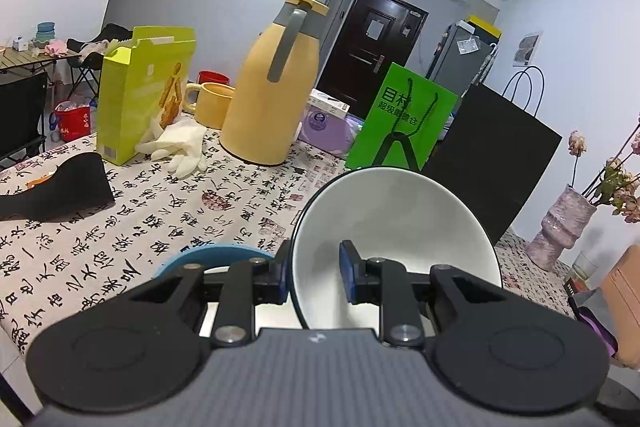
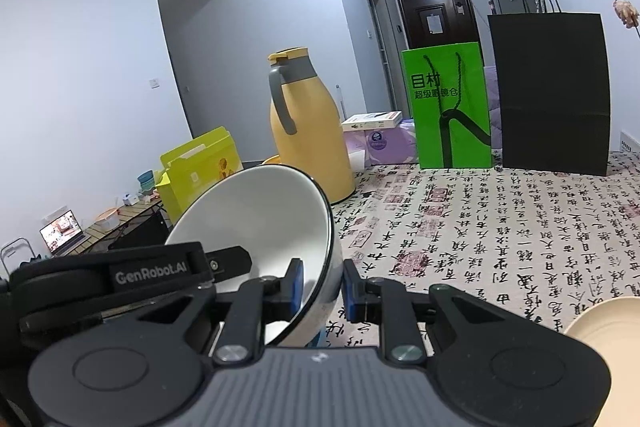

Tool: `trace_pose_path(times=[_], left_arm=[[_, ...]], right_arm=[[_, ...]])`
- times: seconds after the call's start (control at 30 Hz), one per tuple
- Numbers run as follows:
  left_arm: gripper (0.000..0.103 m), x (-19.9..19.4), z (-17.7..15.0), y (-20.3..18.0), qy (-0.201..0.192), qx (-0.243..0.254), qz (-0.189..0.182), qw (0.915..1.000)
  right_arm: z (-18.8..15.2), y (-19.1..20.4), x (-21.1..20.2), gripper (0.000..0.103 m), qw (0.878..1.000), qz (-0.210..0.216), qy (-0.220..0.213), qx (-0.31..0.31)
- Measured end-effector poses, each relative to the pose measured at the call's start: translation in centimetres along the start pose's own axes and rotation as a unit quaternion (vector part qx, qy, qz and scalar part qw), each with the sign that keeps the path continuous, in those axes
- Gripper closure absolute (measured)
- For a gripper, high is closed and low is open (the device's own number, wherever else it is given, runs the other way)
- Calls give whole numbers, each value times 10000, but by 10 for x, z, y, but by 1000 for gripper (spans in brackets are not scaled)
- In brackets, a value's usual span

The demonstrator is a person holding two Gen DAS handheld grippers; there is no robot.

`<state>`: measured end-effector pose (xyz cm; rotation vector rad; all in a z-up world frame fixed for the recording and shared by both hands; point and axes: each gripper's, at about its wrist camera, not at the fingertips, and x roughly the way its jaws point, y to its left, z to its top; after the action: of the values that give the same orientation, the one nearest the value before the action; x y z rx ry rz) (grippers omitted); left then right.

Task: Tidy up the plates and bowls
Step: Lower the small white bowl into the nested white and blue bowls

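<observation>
We pinch the white bowl rim in our left gripper | our right gripper clamps the opposite rim | bowl tilted above the tablecloth | blue plate just left.

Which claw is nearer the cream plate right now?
Right. The cream plate lies on the table just right of the right claw, which straddles the white bowl's rim. The left claw is at the bowl's opposite side, farther from the plate.
</observation>
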<state>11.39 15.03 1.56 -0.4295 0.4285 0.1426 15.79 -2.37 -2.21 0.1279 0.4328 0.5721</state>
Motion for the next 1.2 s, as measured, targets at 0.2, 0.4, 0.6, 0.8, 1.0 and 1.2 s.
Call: trace_pose_path(times=[0.2, 0.4, 0.6, 0.8, 1.0, 1.2], left_arm=[[79, 5, 0, 7, 45, 5, 75, 10000], [79, 9, -1, 14, 130, -21, 102, 9999], [79, 12, -4, 20, 190, -54, 153, 9997], [79, 18, -6, 26, 274, -91, 189, 9994], [79, 21, -8, 31, 334, -119, 195, 9992], [79, 25, -12, 37, 428, -122, 254, 9987]], right_arm=[[-3, 2, 9, 83, 9999, 79, 63, -1], [-6, 3, 17, 83, 9998, 116, 152, -9], [-11, 5, 24, 83, 9996, 148, 258, -6], [-16, 4, 31, 83, 9991, 171, 376, -4], [-18, 5, 36, 83, 9988, 180, 453, -11], [-20, 5, 43, 83, 9980, 222, 585, 22]])
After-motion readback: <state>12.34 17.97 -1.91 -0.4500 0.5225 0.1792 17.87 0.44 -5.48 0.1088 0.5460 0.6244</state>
